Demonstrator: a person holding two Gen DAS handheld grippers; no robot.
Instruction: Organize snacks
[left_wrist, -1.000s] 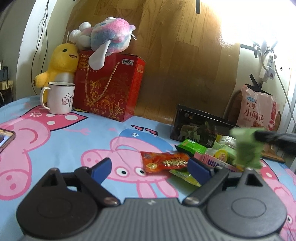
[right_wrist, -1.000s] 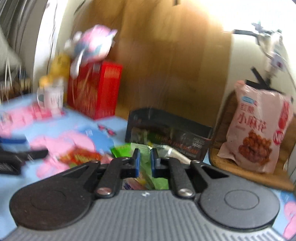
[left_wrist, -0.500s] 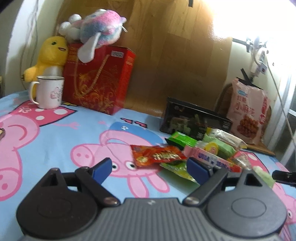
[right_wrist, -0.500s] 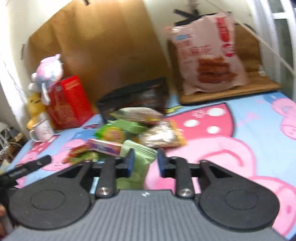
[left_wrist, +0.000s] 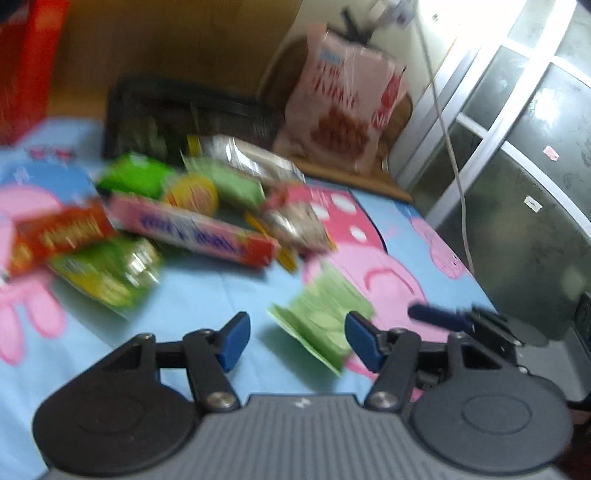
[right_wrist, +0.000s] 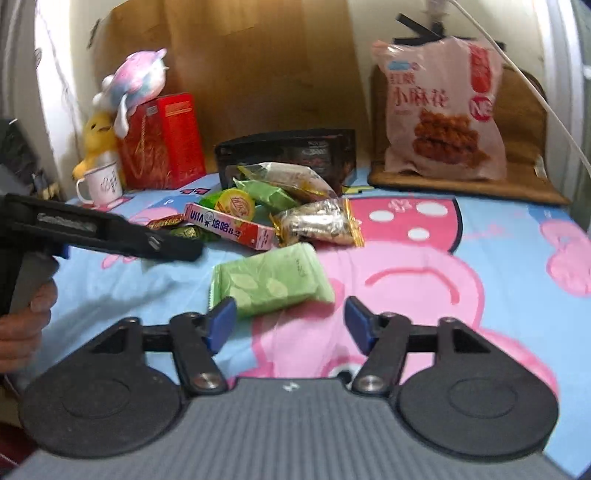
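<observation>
A pale green snack packet (right_wrist: 271, 278) lies on the pig-print cloth, apart from the snack pile, just beyond my right gripper (right_wrist: 290, 325), which is open and empty. The packet also shows in the blurred left wrist view (left_wrist: 325, 314), between and just beyond the fingers of my open, empty left gripper (left_wrist: 295, 339). The pile holds a pink box (right_wrist: 229, 225), a yellow round cup (right_wrist: 235, 204), green packets (right_wrist: 271, 195), a clear wrapped snack (right_wrist: 317, 221) and a red packet (left_wrist: 62, 232). The left gripper (right_wrist: 103, 232) reaches in from the left.
A black box (right_wrist: 291, 151) stands behind the pile. A large pink snack bag (right_wrist: 443, 110) leans on a wooden tray (right_wrist: 469, 184) at the back right. A red gift box (right_wrist: 162, 140), plush toys (right_wrist: 129, 85) and a mug (right_wrist: 99, 184) stand at the back left.
My right gripper carried the pale green packet away from the pile, set it on the cloth and opened. My left gripper swung right toward that packet.
</observation>
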